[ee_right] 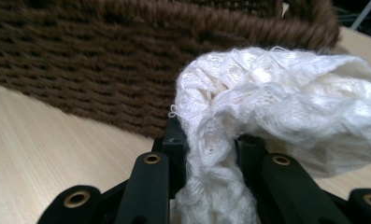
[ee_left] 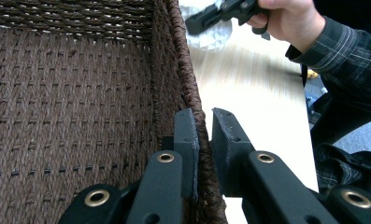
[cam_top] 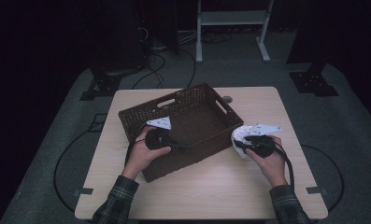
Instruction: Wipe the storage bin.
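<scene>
A dark brown woven basket (cam_top: 206, 121) stands empty on the table. My left gripper (cam_top: 182, 148) straddles its near wall, one jaw inside and one outside, and the pads pinch the rim. In the left gripper view the wall (ee_left: 188, 70) runs up between the jaws of that gripper (ee_left: 204, 114). My right gripper (cam_top: 239, 144) hovers just right of the basket, shut on a white knitted cloth (cam_top: 241, 133). The right gripper view has the cloth (ee_right: 276, 98) bunched between the jaws of my right gripper (ee_right: 210, 135), close to the basket's outer wall (ee_right: 103, 60).
The light wooden table (cam_top: 211, 186) has bare room in front of the basket and to its right. A small round grommet (cam_top: 226, 99) sits at the far edge. Cables and a white frame (cam_top: 232, 18) lie on the floor beyond.
</scene>
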`<state>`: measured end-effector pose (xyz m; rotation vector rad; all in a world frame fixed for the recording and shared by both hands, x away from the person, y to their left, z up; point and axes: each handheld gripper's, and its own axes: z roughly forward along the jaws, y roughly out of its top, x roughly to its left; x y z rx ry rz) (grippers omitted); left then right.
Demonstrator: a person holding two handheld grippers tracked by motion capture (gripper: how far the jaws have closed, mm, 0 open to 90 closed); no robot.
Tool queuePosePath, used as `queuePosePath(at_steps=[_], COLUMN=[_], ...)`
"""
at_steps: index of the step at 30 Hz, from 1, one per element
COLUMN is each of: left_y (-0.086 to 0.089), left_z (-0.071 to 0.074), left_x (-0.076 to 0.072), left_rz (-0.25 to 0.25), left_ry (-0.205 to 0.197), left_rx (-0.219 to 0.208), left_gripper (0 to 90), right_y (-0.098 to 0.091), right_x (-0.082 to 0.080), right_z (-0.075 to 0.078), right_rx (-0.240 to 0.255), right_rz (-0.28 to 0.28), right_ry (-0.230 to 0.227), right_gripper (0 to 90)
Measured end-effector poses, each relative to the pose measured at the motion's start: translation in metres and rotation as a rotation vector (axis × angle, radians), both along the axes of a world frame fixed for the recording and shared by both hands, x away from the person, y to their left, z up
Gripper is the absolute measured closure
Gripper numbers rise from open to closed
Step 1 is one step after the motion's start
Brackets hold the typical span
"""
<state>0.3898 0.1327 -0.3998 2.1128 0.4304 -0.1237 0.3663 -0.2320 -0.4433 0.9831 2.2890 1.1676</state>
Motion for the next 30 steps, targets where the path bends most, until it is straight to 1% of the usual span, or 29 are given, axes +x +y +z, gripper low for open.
queuePosePath(at_steps=[3, 6, 12, 16, 18, 20, 23, 26, 30], left_y=[0.000, 0.000, -0.001, -0.002, -0.003, -0.003, -0.003, -0.003, -0.003], left_z=[0.000, -0.001, -0.001, -0.002, -0.003, -0.003, -0.003, -0.003, -0.003], left_x=[0.000, 0.000, 0.000, 0.000, 0.000, 0.000, 0.000, 0.000, 0.000], left_rz=[-0.003, -0.002, -0.009, -0.010, -0.012, -0.013, -0.013, -0.012, -0.012], left_ry=[0.000, 0.004, -0.001, 0.002, 0.004, 0.007, 0.007, 0.007, 0.007], left_rx=[0.003, 0.005, 0.027, 0.032, 0.040, 0.039, 0.043, 0.041, 0.040], left_gripper=[79.7, 79.4, 78.7, 78.5, 78.0, 77.9, 77.9, 77.8, 77.5], right_y=[0.001, 0.002, 0.004, 0.006, 0.006, 0.007, 0.009, 0.011, 0.011], right_x=[0.002, 0.003, 0.004, 0.004, 0.004, 0.004, 0.004, 0.002, -0.002], right_z=[-0.006, -0.011, -0.019, -0.023, -0.025, -0.026, -0.030, -0.031, -0.027], right_rx=[-0.011, -0.008, -0.027, -0.043, -0.039, -0.044, -0.065, -0.068, -0.071], right_rz=[0.000, 0.000, -0.001, 0.003, 0.001, 0.003, 0.010, 0.011, 0.018], right_ry=[0.021, 0.036, 0.064, 0.076, 0.083, 0.090, 0.106, 0.110, 0.093], right_gripper=[71.2, 71.2, 71.2, 71.2, 71.2, 71.2, 71.2, 71.2, 71.1])
